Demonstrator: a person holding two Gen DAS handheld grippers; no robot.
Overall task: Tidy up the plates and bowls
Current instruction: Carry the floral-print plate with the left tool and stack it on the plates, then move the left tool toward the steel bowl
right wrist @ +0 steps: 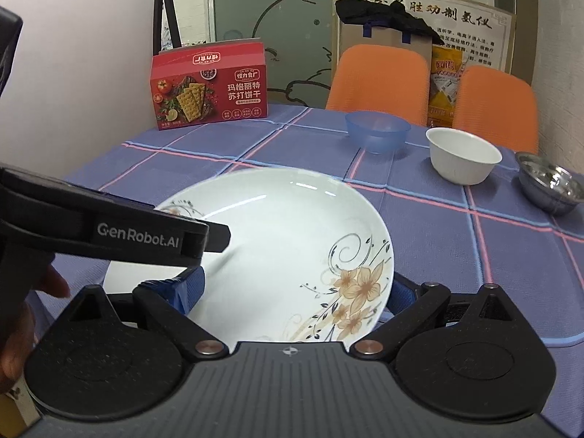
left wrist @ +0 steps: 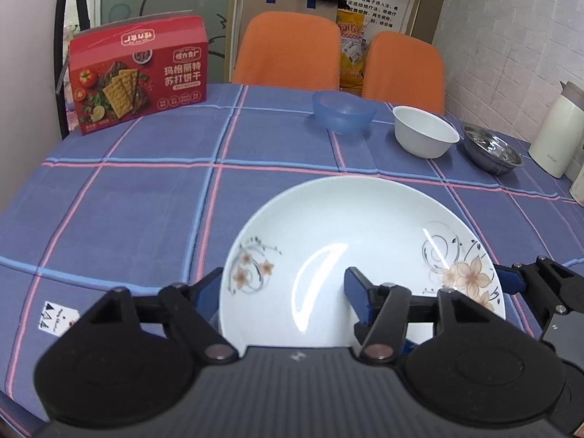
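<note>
At lower centre, one flowered plate (left wrist: 328,226), left gripper (left wrist: 283,284) and right gripper (right wrist: 297,288) both spread wide astride its rim, not clenched, three bowls at upper right: blue bowl (left wrist: 343,111), white bowl (left wrist: 425,131), steel bowl (left wrist: 491,153).

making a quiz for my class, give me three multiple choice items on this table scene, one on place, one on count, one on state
1. Where does the cracker box stand?
A. far left of the table
B. beside the steel bowl
C. on a chair

2. How many bowls stand in the far row?
A. two
B. three
C. five

3. How do the left tongs stand at the plate?
A. shut, away from it
B. open, one finger on each side of its rim
C. holding a bowl

Answers:
1 A, the box is at the far left corner.
2 B, blue bowl, white bowl, steel bowl.
3 B, the left view shows the rim between the spread fingers.
</note>
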